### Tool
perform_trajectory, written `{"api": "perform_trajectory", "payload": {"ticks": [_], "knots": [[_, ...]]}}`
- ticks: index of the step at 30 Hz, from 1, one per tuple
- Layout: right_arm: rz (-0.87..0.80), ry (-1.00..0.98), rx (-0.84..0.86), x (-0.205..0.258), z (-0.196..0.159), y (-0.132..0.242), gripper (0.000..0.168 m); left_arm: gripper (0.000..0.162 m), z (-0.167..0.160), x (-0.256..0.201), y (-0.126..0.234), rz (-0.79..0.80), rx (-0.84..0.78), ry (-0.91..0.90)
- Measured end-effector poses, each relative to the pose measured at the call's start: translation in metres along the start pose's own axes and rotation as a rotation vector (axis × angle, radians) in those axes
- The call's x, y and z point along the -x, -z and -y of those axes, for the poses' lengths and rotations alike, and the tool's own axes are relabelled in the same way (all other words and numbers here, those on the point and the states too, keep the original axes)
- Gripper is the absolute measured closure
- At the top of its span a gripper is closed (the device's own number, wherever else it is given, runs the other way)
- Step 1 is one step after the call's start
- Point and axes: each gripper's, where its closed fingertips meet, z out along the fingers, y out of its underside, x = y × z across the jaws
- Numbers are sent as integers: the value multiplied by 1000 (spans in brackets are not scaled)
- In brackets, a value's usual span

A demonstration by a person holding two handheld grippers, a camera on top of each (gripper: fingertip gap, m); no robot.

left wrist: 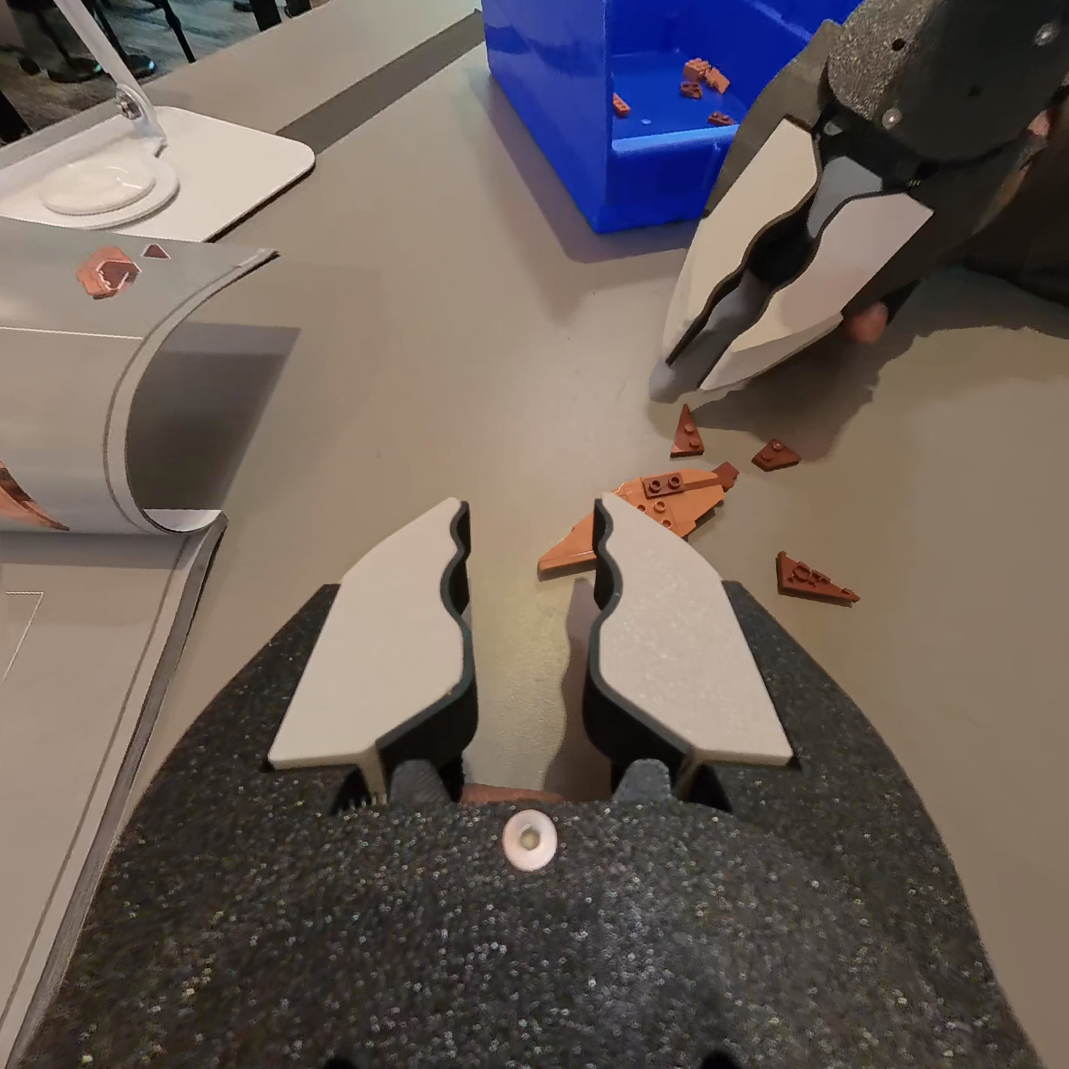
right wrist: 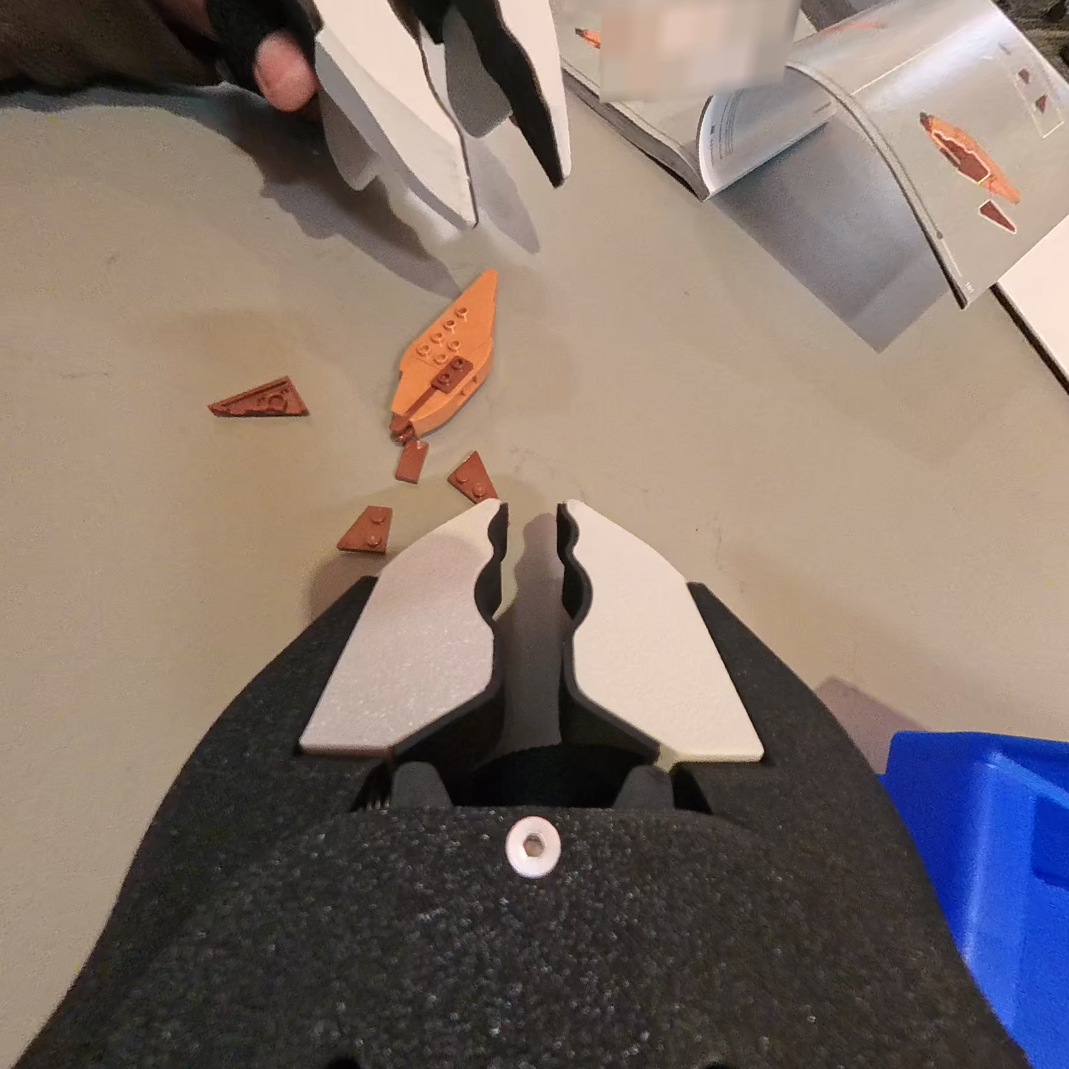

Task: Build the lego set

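Observation:
An orange, boat-shaped lego assembly [left wrist: 665, 509] [right wrist: 448, 353] with a small brown plate on top lies on the grey table. Several loose brown wedge plates lie around it: one large [left wrist: 813, 578] [right wrist: 260, 399] and smaller ones [left wrist: 688, 434] [left wrist: 775, 454] [right wrist: 474, 477] [right wrist: 367, 529]. My left gripper [left wrist: 532, 509] [right wrist: 515, 199] is open and empty, its right finger just over the assembly's near end. My right gripper [right wrist: 532, 509] [left wrist: 691, 379] is narrowly open and empty, tips low at the table beside a small wedge plate.
An open instruction booklet [left wrist: 115, 376] [right wrist: 867, 173] with curled pages lies on the left gripper's side. A blue bin [left wrist: 549, 115] [right wrist: 983, 867] holding several small brown pieces stands beyond the bricks. A white stand base [left wrist: 231, 168] sits behind the booklet. There is about 11 cm between the tips of the two grippers.

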Motion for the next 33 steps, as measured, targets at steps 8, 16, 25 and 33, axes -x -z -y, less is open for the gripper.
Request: {"api": "perform_trajectory", "payload": {"ticks": [8,16,25,33], "knots": [[-14,7,1,-1,0,0,152,121,-1,-1,0,4,5,-10],[-44,18,15,-3,-1,-1,151,121,2,9,7,4,-40,100],[-55,20,22,-4,-2,-1,151,121,0,18,10,-12,-44,203],[-60,29,21,-4,-2,-1,151,121,-3,18,7,-2,-18,204]]}}
